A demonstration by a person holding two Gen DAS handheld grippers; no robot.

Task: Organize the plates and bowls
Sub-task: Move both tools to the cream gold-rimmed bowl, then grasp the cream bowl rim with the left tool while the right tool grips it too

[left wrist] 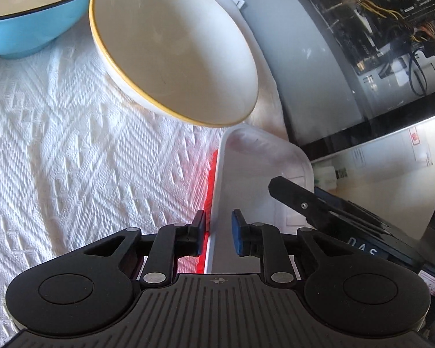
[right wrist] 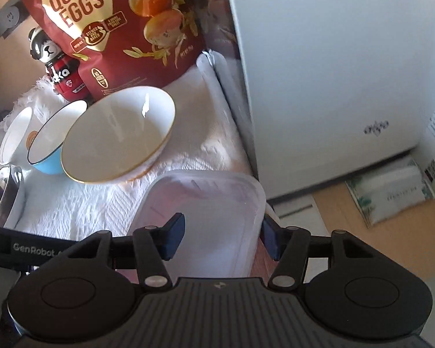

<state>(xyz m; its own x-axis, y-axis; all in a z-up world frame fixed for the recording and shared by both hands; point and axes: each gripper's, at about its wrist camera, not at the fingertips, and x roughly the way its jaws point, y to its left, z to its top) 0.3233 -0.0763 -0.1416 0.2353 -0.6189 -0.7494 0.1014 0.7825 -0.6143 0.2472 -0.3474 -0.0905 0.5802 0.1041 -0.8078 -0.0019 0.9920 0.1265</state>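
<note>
White rectangular plastic tray (left wrist: 246, 191) straddled by both hand-held grippers

Left hand-held gripper (left wrist: 217, 236) and right hand-held gripper (right wrist: 221, 237) are spread, unclamped; tray could slip against yellow-rimmed white ceramic bowl (left wrist: 174, 49).

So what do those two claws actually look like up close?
Both look alike: a ribbed matte black body with two round black discs, black linkage arms on silver pivot pins, and blue rubbery pads on the fingertips. The left claw has a small crosshair mark on its body. The right claw carries a small diamond logo, and a black strap printed "GenRobot" runs beside it.
</note>
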